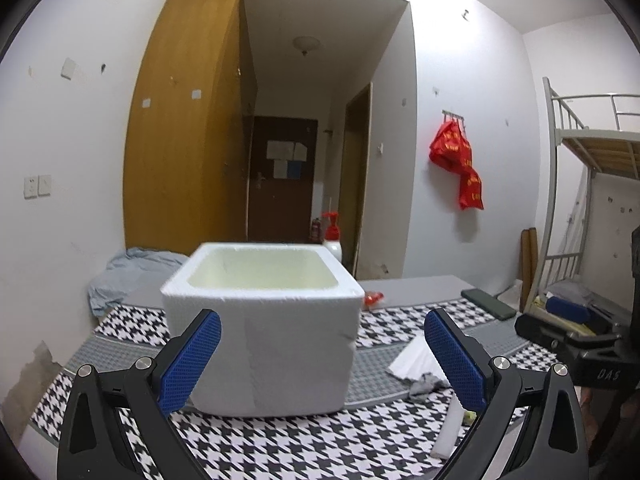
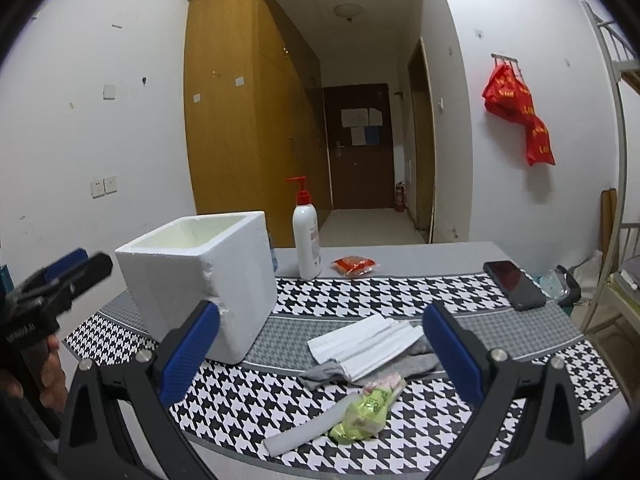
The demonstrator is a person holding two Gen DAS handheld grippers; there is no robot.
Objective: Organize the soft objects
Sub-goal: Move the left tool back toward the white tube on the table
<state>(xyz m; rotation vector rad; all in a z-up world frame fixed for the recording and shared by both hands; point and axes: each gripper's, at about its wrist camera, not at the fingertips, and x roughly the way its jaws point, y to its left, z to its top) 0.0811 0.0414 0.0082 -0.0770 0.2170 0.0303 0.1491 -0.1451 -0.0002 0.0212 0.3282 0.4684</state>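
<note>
A white foam box (image 1: 260, 340) stands open-topped on the houndstooth cloth, straight ahead of my open, empty left gripper (image 1: 322, 354); it also shows at the left in the right wrist view (image 2: 200, 280). My right gripper (image 2: 320, 348) is open and empty above a pile of soft items: a folded white cloth (image 2: 364, 344), a grey sock (image 2: 332, 372), a green plastic packet (image 2: 366, 412) and a grey foam strip (image 2: 304, 434). The white cloth (image 1: 416, 358) and sock (image 1: 426, 385) lie right of the box in the left wrist view.
A white pump bottle with a red top (image 2: 306, 236), a red snack packet (image 2: 354, 266) and a black phone (image 2: 514, 284) lie at the table's far side. A crumpled blue cloth (image 1: 120, 276) lies behind the box on the left. A metal bunk bed (image 1: 580, 184) stands on the right.
</note>
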